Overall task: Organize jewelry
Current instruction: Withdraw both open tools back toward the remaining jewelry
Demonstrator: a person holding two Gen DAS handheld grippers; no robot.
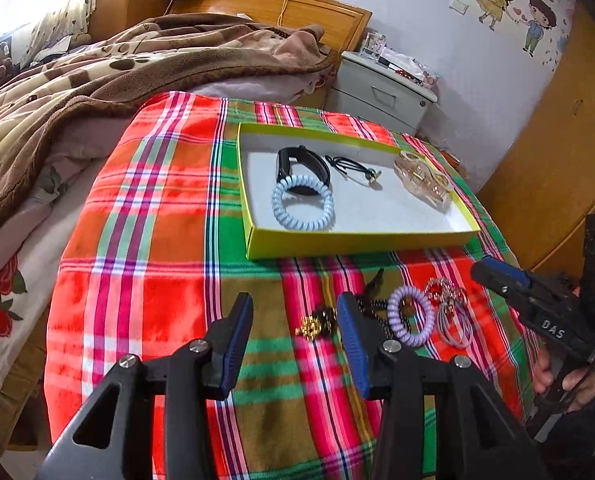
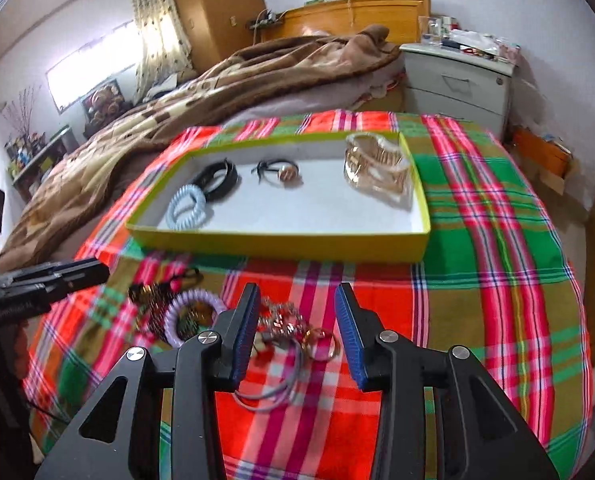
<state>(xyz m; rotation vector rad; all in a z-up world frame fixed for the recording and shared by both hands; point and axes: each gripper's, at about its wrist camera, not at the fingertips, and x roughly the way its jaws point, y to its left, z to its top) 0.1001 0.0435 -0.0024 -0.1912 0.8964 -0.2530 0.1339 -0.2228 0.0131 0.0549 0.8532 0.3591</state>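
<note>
A yellow-green tray (image 1: 357,242) (image 2: 281,246) on a plaid cloth holds a black band (image 1: 297,160) (image 2: 217,178), a pale blue coil tie (image 1: 302,203) (image 2: 186,207), a black cord piece (image 1: 351,168) (image 2: 277,171) and a gold clear clip (image 1: 419,176) (image 2: 377,168). Loose on the cloth near the tray's front lie a purple coil tie (image 1: 410,316) (image 2: 193,314), gold beads (image 1: 315,322), red-gold earrings (image 1: 445,292) (image 2: 285,320) and thin purple rings (image 1: 455,326) (image 2: 269,388). My left gripper (image 1: 295,320) is open above the cloth, left of the pile. My right gripper (image 2: 295,316) is open over the earrings and rings.
The plaid cloth (image 1: 157,240) covers a round-edged table beside a bed with a brown blanket (image 1: 97,80). A white nightstand (image 1: 381,92) stands behind. A wooden wardrobe (image 1: 569,152) is at the right. The right gripper's body (image 1: 537,308) shows in the left wrist view.
</note>
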